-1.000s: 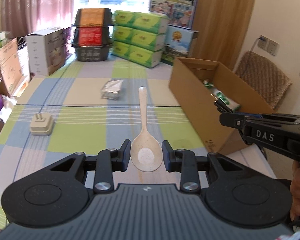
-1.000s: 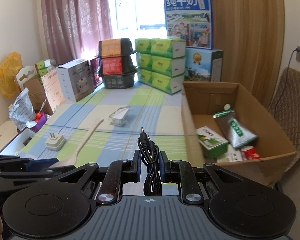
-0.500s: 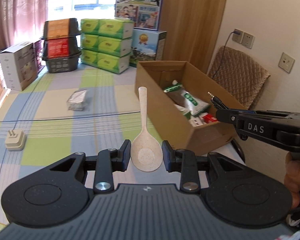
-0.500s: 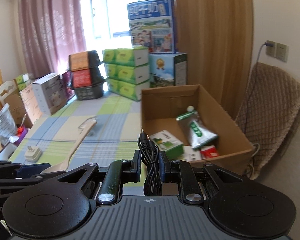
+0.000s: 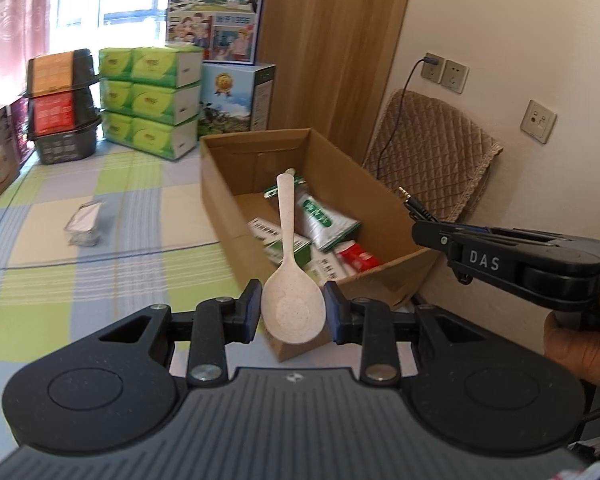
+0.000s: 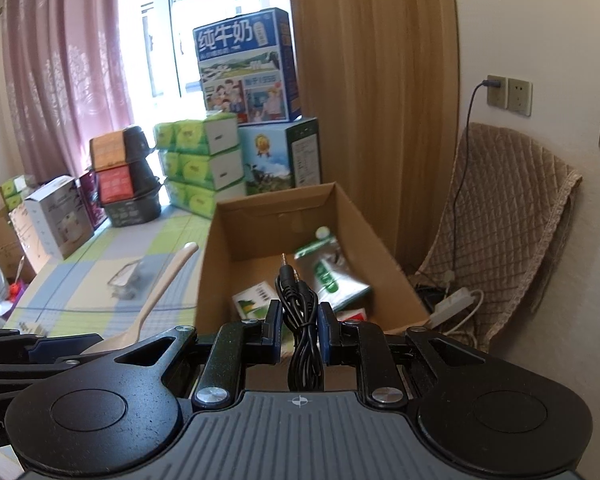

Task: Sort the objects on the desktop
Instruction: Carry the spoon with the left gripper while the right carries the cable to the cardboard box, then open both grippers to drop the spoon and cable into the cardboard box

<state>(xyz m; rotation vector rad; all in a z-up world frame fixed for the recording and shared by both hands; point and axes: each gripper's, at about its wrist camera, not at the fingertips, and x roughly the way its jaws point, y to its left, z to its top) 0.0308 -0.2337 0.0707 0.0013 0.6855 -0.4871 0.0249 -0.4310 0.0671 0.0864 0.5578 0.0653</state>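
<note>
Left gripper (image 5: 292,306): closed on the bowl of a pale speckled spoon (image 5: 290,280), the handle pointing toward 12 o'clock over the cardboard box (image 5: 256,156).
Right gripper (image 6: 299,322): clamped on a bundled black audio cable (image 6: 298,304), its jack plugs sticking up toward 12 o'clock; in the left wrist view this gripper (image 5: 420,224) sits at 3 o'clock, held by a hand (image 5: 580,356).
Cardboard box: open-topped, on the right part of the checked tabletop (image 5: 112,184), directly ahead of both grippers.
Box contents: green-and-white pouch (image 6: 328,276), green-and-white carton (image 6: 254,300), small red packet (image 5: 358,258), lying on the box floor.
Foil tray (image 5: 84,224): on the tabletop at 10 o'clock of the left gripper, well apart from the box.
Tabletop far end: stacked green tissue packs (image 5: 152,100), black baskets (image 5: 62,120) and milk cartons (image 6: 248,68) around 11 to 12 o'clock.
Chair (image 6: 500,216): covered in quilted brown fabric, at 2 o'clock beside the box.
</note>
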